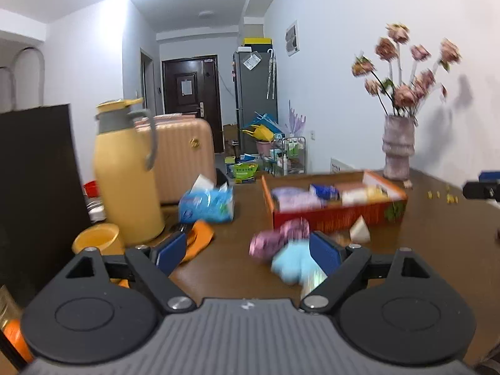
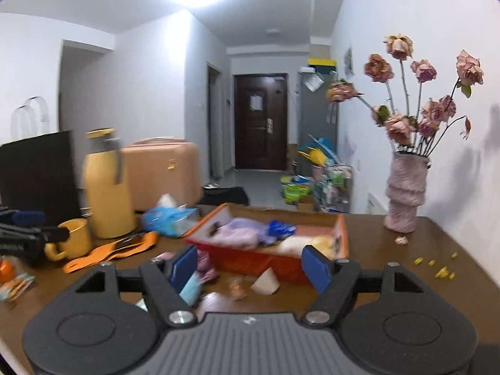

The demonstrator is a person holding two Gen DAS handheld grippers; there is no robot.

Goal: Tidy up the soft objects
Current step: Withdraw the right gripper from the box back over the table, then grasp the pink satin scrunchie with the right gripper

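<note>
An orange-red cardboard box (image 1: 340,217) (image 2: 250,259) sits mid-table and holds several soft items, among them a lilac cloth (image 2: 243,229) and a blue packet (image 1: 325,191). A pink soft item (image 1: 278,239) and a light blue soft item (image 1: 290,264) lie on the table in front of the box. My left gripper (image 1: 248,253) is open and empty, with the blue item just inside its right finger. My right gripper (image 2: 250,267) is open and empty in front of the box. The pink (image 2: 204,264) and blue (image 2: 190,290) items lie beside its left finger.
A yellow thermos (image 1: 125,172), yellow mug (image 2: 75,239), blue tissue pack (image 1: 206,204) and orange strap (image 2: 112,250) stand left. A pink vase of dried roses (image 2: 404,193) stands back right by the wall. A white paper cone (image 2: 265,282) lies by the box.
</note>
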